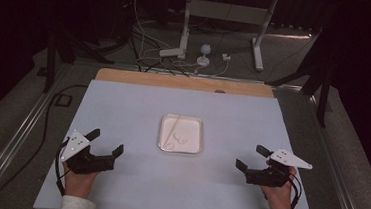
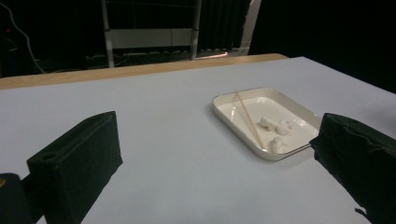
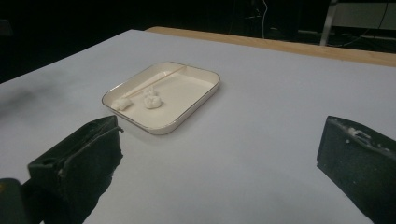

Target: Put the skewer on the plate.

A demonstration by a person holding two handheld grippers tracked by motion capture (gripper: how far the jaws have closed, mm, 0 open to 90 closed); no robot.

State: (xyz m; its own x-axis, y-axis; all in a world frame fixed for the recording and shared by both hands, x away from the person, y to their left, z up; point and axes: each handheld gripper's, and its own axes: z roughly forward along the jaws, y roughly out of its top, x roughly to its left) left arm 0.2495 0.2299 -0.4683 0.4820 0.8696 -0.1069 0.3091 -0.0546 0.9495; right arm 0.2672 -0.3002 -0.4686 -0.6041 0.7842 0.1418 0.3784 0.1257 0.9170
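Centrally on the tabletop we note the tray holding a stick and white lumps; left gripper and right gripper flank it, both released, empty.

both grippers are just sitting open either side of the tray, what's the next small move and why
Probably ease the left gripper forward toward the thin stick in the white tray. Both it and the right gripper are open, hold nothing and rest well short of the tray, and the stick lies along the tray's left side, nearer the left gripper, beside three small white lumps.
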